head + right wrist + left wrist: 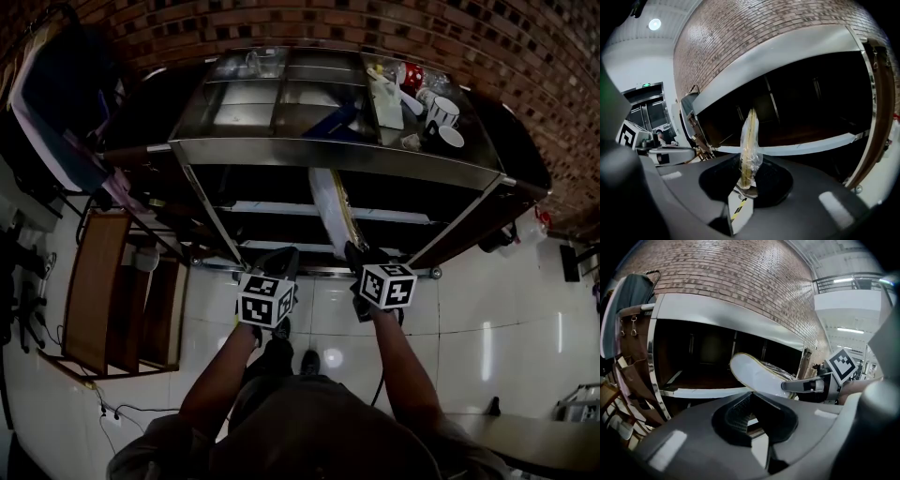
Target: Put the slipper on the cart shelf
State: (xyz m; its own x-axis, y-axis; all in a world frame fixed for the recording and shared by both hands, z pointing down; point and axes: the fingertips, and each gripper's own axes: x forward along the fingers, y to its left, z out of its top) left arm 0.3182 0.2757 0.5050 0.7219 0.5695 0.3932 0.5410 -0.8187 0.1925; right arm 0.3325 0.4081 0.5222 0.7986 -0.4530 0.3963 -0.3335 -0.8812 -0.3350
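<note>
A white slipper (330,211) in a clear plastic wrap is held edge-up at its heel by my right gripper (354,253), which is shut on it. Its toe reaches in under the steel cart's top rim (337,155), above the pale lower shelf (281,208). The right gripper view has the slipper (749,140) rising thin from the jaws (745,180) before the dark shelf opening (811,145). My left gripper (281,258) hangs just left of it with narrow, empty jaws. From the left gripper view (750,411) I see the slipper's sole (759,373) and the right gripper (806,385).
Cups and bottles (441,112) crowd the right end of the cart top. A wooden rack (94,291) stands on the tiled floor to the left, with hanging bags (56,103) above it. A brick wall (375,28) runs behind the cart.
</note>
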